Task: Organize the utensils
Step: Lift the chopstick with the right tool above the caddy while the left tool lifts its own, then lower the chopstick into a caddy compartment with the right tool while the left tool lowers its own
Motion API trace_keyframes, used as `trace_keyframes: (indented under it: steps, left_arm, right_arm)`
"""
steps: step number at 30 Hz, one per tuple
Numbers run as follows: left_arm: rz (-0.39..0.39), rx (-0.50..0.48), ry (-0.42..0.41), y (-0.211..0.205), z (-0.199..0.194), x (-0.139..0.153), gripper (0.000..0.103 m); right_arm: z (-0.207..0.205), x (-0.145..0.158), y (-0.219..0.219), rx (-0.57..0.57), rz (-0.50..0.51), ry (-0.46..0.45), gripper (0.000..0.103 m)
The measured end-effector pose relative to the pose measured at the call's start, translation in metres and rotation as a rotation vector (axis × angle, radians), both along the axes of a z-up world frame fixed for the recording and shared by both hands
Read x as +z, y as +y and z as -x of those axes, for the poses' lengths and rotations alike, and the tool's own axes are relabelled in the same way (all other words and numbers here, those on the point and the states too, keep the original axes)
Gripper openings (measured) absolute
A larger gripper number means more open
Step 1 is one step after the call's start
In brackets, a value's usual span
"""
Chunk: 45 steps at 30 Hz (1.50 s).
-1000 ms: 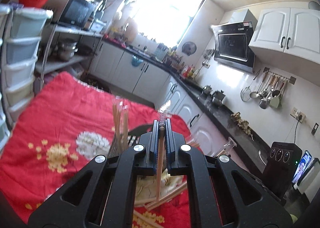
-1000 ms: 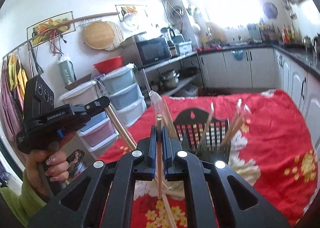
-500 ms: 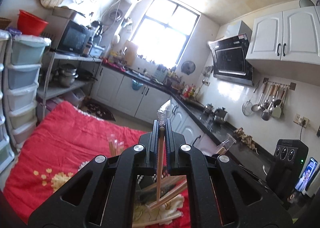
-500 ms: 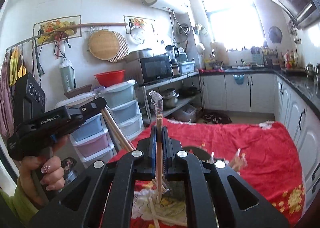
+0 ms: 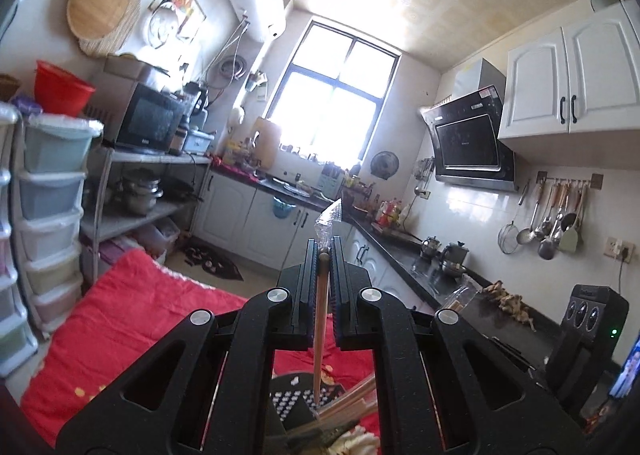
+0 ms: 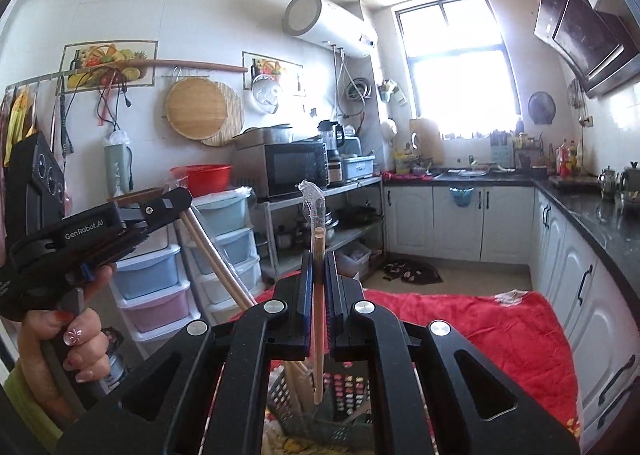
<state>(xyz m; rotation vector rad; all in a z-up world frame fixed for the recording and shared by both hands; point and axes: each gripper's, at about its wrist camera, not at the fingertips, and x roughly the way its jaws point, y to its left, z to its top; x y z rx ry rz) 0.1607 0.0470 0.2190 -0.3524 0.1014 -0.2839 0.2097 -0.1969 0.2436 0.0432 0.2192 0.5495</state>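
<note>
my left claw (image 5: 324,255) is clamped on a chopstick (image 5: 320,327) in a clear wrapper (image 5: 329,221); the stick stands nearly upright between the pads, its wrapper tip poking out toward 12 o'clock and its lower end hanging toward 6 over the black holder (image 5: 292,395). more chopsticks (image 5: 352,399) lean in that holder at about 5 o'clock from the stick's end. my right claw (image 6: 318,267) is clamped on a second chopstick (image 6: 319,335), also upright, with its own wrapper (image 6: 313,203) curling over at 12 and its lower end hanging above the holder (image 6: 320,407), which sits on the red cloth (image 6: 480,319) covering the surface. seen from the right wrist, my left hand (image 6: 64,351) grips the left claw's handle at 9 o'clock, and its stick (image 6: 216,255) slants down toward the holder. the two sticks are apart, both clear of the holder's rim as far as i can tell.
</note>
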Motion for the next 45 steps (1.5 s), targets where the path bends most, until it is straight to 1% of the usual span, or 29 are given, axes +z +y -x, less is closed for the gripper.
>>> trace_keyframes:
  steps: [4, 8, 18, 24, 30, 45]
  left_arm:
    - [-0.028, 0.024, -0.023, -0.009, -0.006, 0.002, 0.003]
    - [-0.066, 0.043, -0.034, -0.017, -0.011, -0.003, 0.003]
    - [-0.080, 0.033, 0.005, -0.027, -0.027, -0.028, 0.003]
    - [-0.082, 0.020, 0.029, -0.032, -0.034, -0.040, 0.003]
    - [-0.086, 0.013, 0.052, -0.035, -0.037, -0.052, 0.003]
    - [-0.125, 0.013, 0.098, -0.044, -0.052, -0.090, 0.003]
  right_arm:
    - [-0.005, 0.000, -0.004, -0.028, -0.001, -0.023, 0.006]
    - [-0.008, -0.003, -0.009, -0.059, 0.009, -0.053, 0.006]
    - [-0.019, -0.017, -0.024, -0.129, 0.020, -0.087, 0.006]
    - [-0.024, -0.025, -0.028, -0.154, 0.035, -0.086, 0.006]
    - [-0.029, -0.035, -0.030, -0.166, 0.041, -0.065, 0.006]
    - [-0.051, -0.072, -0.032, -0.194, 0.031, 0.055, 0.006]
